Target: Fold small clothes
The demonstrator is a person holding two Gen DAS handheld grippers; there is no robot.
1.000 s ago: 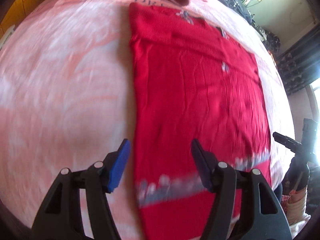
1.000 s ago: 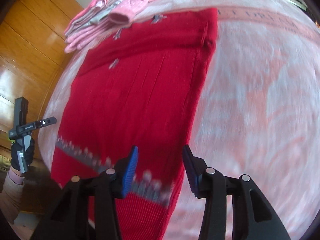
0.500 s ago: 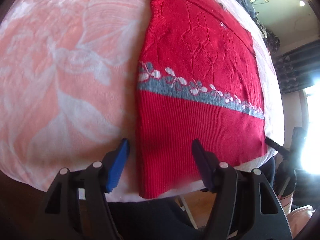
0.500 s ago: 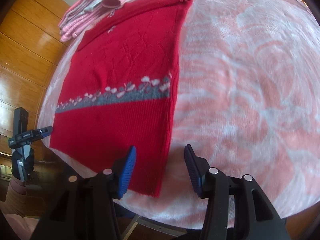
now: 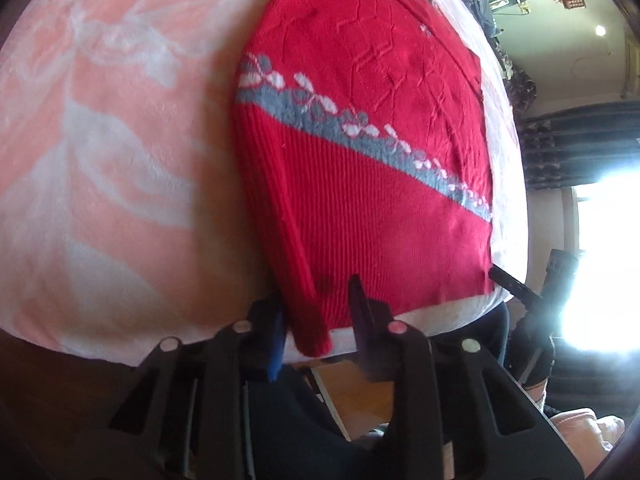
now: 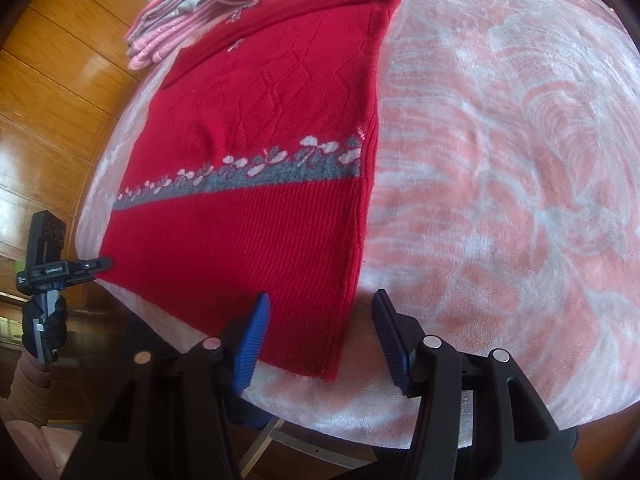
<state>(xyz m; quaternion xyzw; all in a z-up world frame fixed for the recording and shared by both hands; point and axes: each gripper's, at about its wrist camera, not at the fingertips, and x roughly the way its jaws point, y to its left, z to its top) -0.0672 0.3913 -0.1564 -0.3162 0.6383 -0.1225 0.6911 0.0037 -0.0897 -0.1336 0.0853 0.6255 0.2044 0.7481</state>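
**While both grippers sit at the near hem, only the left has cloth between its fingers**

Because the red sweater (image 6: 256, 152) lies flat on the pink blanket (image 6: 500, 160) with its long axis running from the near edge away to the far side, the coming fold looks to turn on the two near corners of the hem. The ribbed hem reaches almost to the near edge of the blanket, and the grey flowered band (image 6: 240, 180) crosses the sweater from left to right farther up.

The left gripper (image 5: 316, 312) is at the near left corner, level and pointing along the garment. Its jaws have narrowed around that corner, which stands up between them as a raised ridge. Whether they have fully pinched the cloth I cannot tell.

The right gripper (image 6: 320, 324) is at the near right corner, jaws wide. The sweater's right edge runs into the gap between them, nearer the left finger, and nothing is gripped. By my reading it has yet to close before both corners can be lifted toward the far end.

A pile of pink clothes (image 6: 192, 4) rests at the far left, overlapping the sweater's far end.
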